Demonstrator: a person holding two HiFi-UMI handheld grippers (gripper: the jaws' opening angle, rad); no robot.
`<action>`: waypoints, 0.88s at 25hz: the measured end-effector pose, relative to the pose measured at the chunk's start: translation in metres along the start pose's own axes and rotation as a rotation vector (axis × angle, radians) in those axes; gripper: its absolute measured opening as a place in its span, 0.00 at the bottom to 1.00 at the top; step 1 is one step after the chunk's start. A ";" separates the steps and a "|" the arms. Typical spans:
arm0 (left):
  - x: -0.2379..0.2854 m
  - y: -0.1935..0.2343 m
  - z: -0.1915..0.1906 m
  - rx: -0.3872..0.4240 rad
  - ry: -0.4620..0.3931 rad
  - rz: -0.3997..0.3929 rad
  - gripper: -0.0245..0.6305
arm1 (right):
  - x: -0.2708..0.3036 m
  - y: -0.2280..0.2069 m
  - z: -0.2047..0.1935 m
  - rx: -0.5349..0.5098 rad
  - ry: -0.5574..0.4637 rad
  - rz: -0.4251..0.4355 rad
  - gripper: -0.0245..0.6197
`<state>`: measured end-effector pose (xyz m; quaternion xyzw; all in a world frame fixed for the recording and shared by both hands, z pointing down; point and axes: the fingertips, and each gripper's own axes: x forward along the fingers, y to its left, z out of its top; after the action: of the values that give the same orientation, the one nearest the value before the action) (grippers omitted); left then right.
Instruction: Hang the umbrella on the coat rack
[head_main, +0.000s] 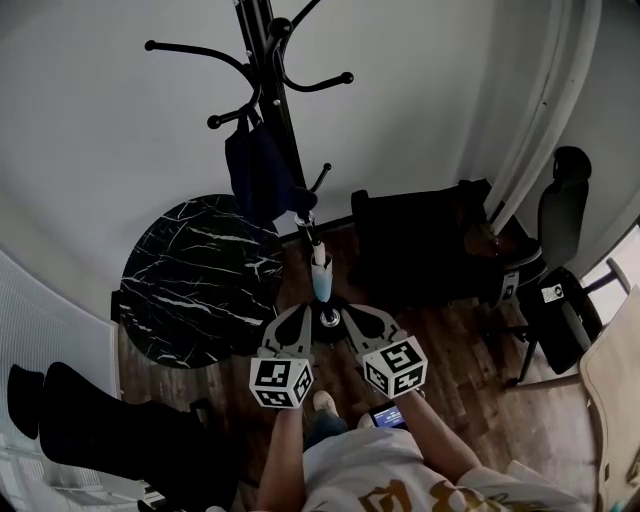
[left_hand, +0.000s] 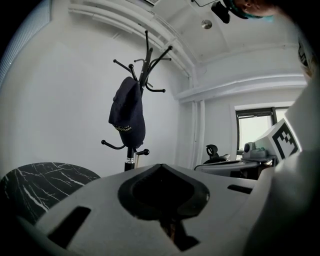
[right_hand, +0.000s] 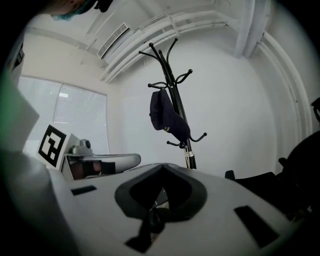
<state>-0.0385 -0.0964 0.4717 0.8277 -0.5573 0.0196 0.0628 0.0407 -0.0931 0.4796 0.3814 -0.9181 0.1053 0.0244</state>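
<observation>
The dark blue umbrella (head_main: 262, 172) is being held up by a hook of the coat rack (head_main: 268, 60).
A round black table (head_main: 190, 280) is being shown at the left. The left gripper (head_main: 292, 328) is being held low in front of the rack, its jaws pressed together with nothing in them. The right gripper (head_main: 368, 326) is being held just beside it, jaws together and empty too. A black office chair (head_main: 562, 215) is being shown far right.

Head cam: high, tilted steeply down, coat rack (head_main: 277, 95) ahead, left gripper (head_main: 301, 316) & right gripper (head_main: 353, 317) close below. Gripper cams: low, angled up along own jaws, rack mid-dist. All 3 share rack + white wall (head_main: 120, 130) behind it.
</observation>
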 end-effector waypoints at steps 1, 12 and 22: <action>-0.004 -0.001 -0.001 0.010 -0.001 0.005 0.07 | -0.003 0.001 0.000 0.000 -0.003 -0.004 0.06; -0.027 -0.013 0.001 0.015 -0.021 0.005 0.07 | -0.019 0.013 0.001 -0.011 -0.013 -0.013 0.05; -0.031 -0.013 0.003 0.004 -0.025 0.010 0.07 | -0.022 0.017 -0.001 -0.018 -0.005 0.002 0.05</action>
<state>-0.0384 -0.0635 0.4648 0.8253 -0.5621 0.0104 0.0540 0.0444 -0.0655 0.4752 0.3803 -0.9195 0.0959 0.0255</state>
